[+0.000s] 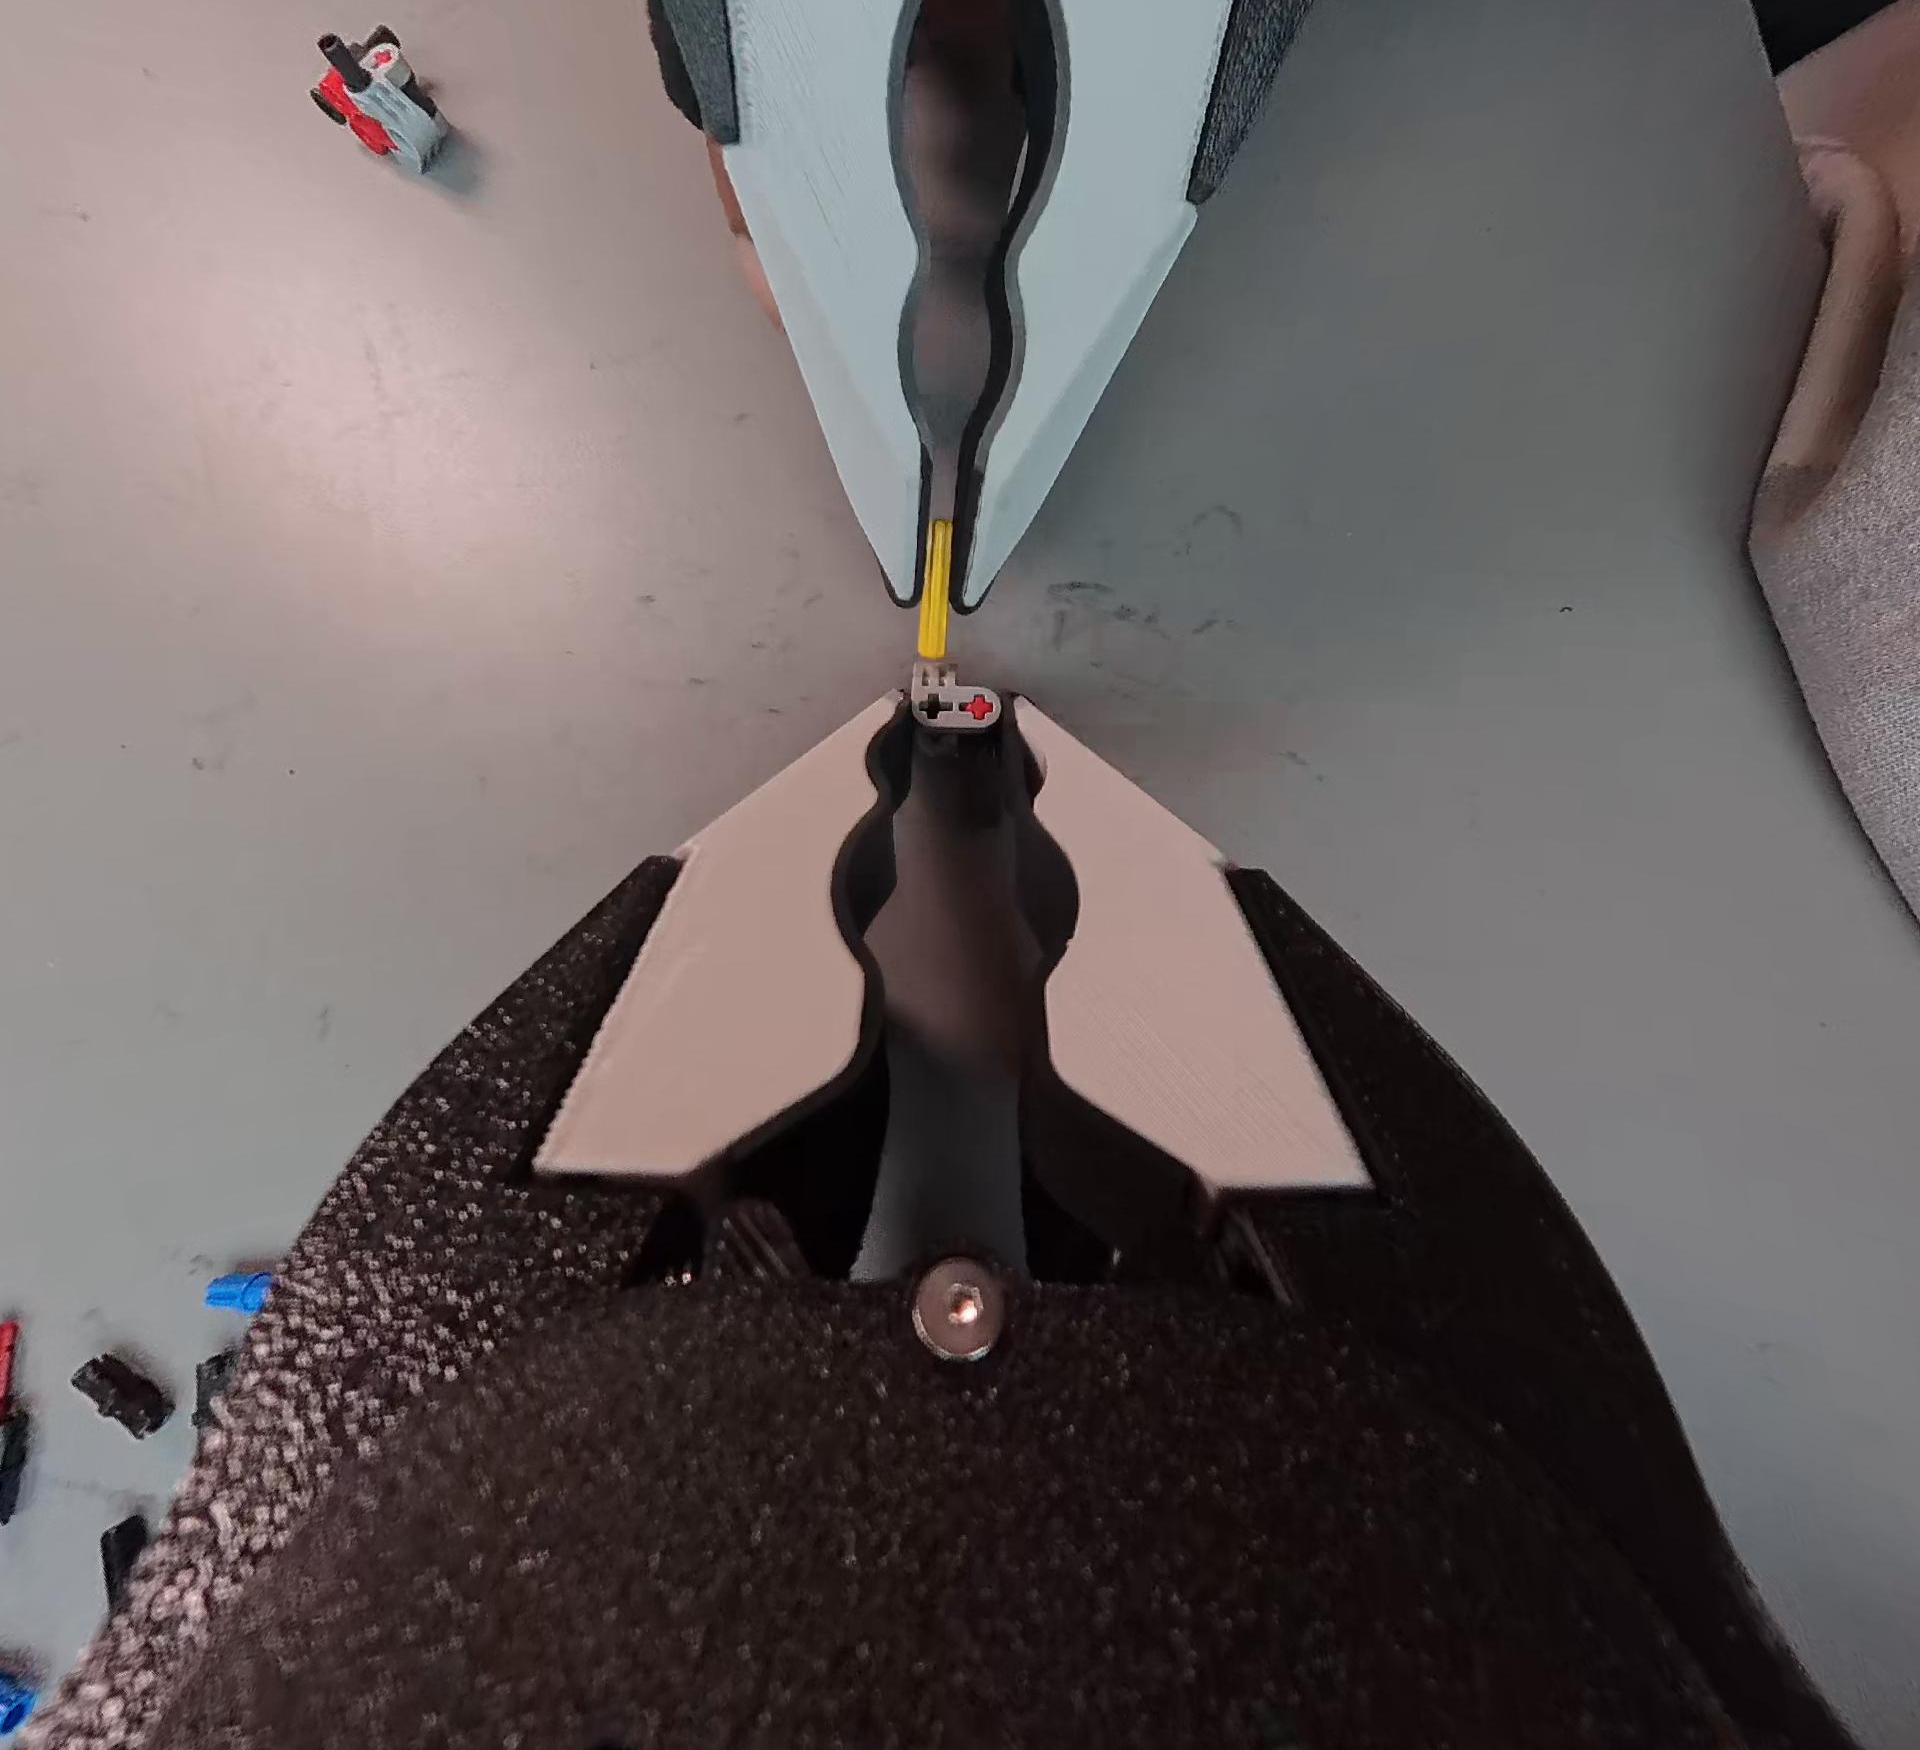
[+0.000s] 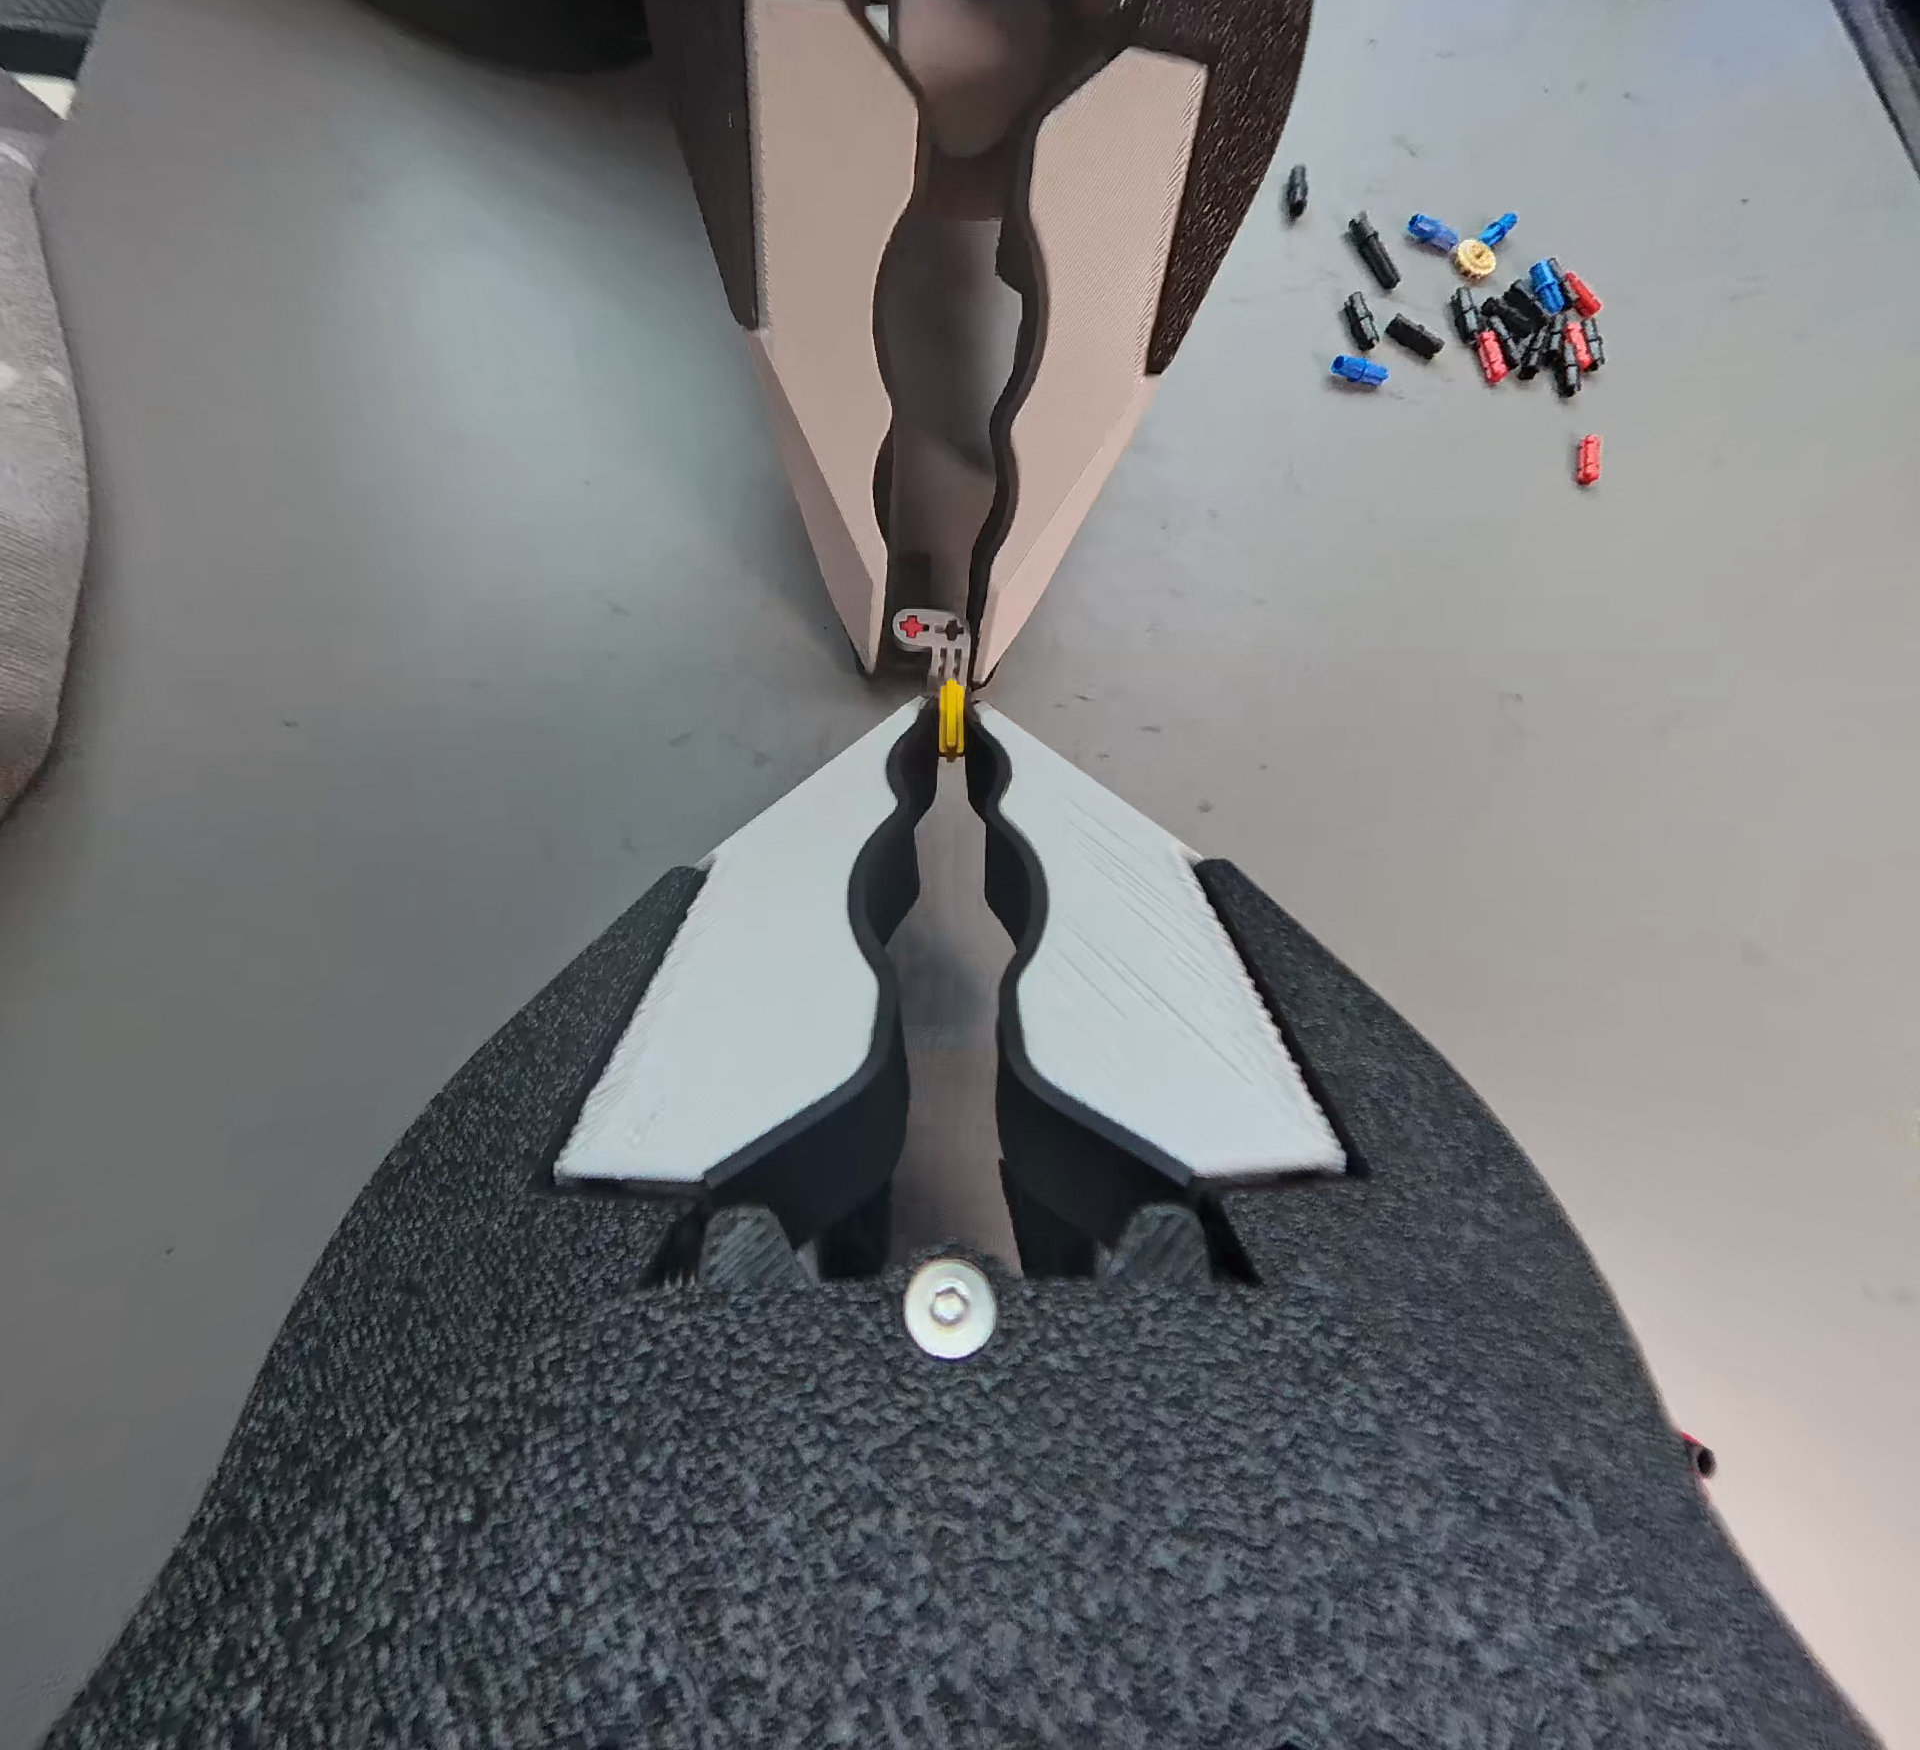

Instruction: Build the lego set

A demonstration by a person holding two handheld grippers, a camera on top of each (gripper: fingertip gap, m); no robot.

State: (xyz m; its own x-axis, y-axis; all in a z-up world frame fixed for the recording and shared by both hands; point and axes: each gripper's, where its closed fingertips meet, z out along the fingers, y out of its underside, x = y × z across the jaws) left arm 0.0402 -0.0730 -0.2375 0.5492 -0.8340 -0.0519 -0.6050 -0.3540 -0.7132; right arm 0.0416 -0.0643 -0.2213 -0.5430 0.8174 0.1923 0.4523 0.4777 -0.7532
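My left gripper (image 1: pixel 956 703) is shut on a small grey connector (image 1: pixel 954 703) with a black and a red cross-shaped hole. My right gripper (image 2: pixel 948 732) is shut on a short yellow axle (image 2: pixel 949 716). The two grippers face each other tip to tip above the grey table. In the left wrist view the right gripper (image 1: pixel 935 599) comes from the top, and its yellow axle (image 1: pixel 933 588) points at the connector's upper end, touching or almost touching it. In the right wrist view the left gripper (image 2: pixel 940 651) holds the grey connector (image 2: pixel 933 635) right above the axle.
A small red, grey and black sub-assembly (image 1: pixel 379 98) lies on the table (image 1: pixel 312 557) at the far left. Several loose black, blue and red pins (image 2: pixel 1496 318) with a tan gear lie in a cluster. A person's hand and sleeve (image 1: pixel 1849 266) are at the right edge. Less than 4 cm separates the two grippers' tips.
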